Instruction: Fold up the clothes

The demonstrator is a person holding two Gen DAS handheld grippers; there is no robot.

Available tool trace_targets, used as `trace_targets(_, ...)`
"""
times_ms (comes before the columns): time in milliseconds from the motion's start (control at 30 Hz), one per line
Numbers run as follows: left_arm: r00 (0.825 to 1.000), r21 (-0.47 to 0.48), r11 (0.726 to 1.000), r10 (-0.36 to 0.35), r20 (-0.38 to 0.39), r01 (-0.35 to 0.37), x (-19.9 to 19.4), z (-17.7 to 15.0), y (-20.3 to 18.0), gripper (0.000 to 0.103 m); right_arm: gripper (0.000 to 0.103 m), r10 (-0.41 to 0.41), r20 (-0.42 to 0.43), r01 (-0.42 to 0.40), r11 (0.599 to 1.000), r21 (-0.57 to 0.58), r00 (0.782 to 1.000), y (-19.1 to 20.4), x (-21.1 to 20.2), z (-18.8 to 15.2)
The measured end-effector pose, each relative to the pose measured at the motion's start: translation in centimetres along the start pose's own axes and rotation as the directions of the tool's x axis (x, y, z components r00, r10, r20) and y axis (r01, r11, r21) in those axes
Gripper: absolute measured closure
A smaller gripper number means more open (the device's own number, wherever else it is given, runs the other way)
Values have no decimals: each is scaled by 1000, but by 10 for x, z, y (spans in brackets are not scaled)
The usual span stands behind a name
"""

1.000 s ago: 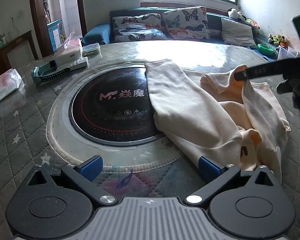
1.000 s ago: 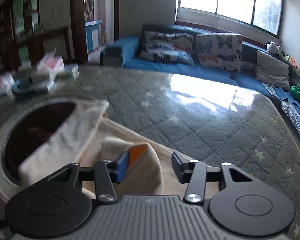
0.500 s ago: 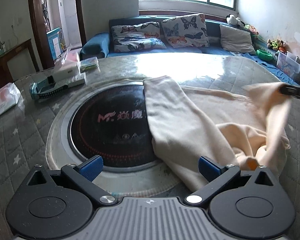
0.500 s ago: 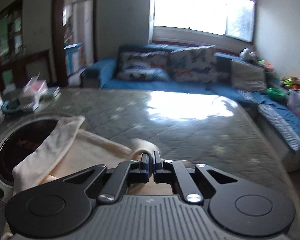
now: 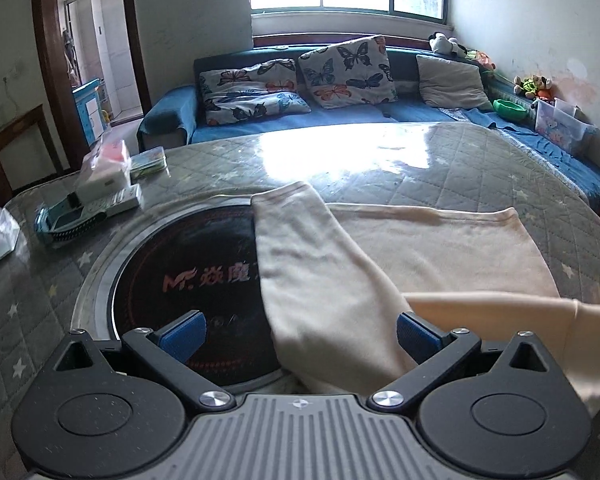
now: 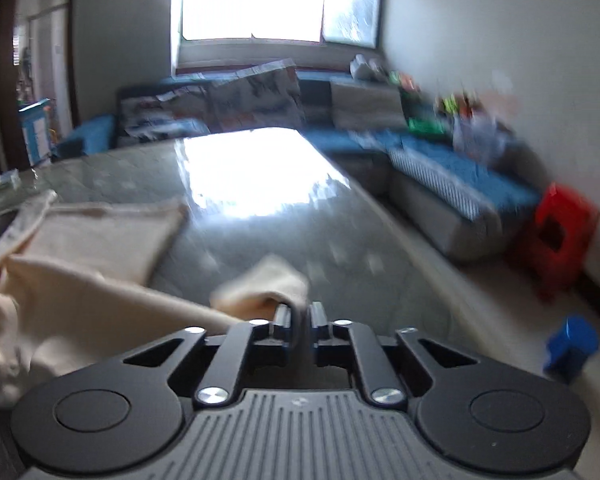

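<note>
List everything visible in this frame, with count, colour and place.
garment: one, cream, spread on the table, a sleeve over the hotplate
hotplate: one, black, round, set in the table
table: one, grey quilted cover with stars
tissue packs: a few, pink and white, table's far left
sofa: one, blue, under the window
cushions: two butterfly-print, one grey, on the sofa
stool: one, red, on the floor
left gripper: jaws open, over the sleeve
right gripper: jaws shut on a garment end
</note>
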State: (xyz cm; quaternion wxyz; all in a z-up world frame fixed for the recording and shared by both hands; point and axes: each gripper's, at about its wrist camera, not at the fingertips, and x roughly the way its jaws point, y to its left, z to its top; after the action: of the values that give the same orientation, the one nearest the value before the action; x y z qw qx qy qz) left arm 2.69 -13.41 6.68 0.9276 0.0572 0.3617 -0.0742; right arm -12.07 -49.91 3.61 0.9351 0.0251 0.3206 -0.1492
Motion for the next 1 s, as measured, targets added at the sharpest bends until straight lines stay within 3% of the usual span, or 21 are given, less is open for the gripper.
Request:
trace_targets(200, 1000, 8, 1000, 6, 14, -6, 17, 22, -10, 0, 64, -18, -36, 18, 1000, 18, 999, -8, 5, -11)
trace_targets(400, 1000, -7, 1000, 16, -1, -16, 50, 40, -13, 5, 54, 3, -71, -6, 999, -42, 997, 1, 23, -13)
trace_targets(567, 1000, -7, 1000, -18, -18, 18, 78, 52, -19, 12, 49, -40, -59, 33, 993, -111, 997, 8, 38, -12)
trace_targets(733, 1000, 21, 1000, -11, -24, 12, 101, 57, -29, 16, 44, -112, -12, 112, 994, 8, 994, -17, 35, -5)
trace_targets(833, 999, 26, 1000, -6, -34, 7, 110, 55, -31, 19, 42, -137, 7, 134, 980, 144, 991, -42, 28, -7)
trace_targets(933, 999, 29, 1000, 1, -49, 0, 118, 53, -32, 19, 41, -131, -12, 130, 959, 251, 991, -62, 27, -15)
trace_targets(1000, 998, 27, 1000, 1, -57, 0, 121, 52, -31, 20, 41, -153, -28, 155, 956, 251, 988, -67, 30, -20)
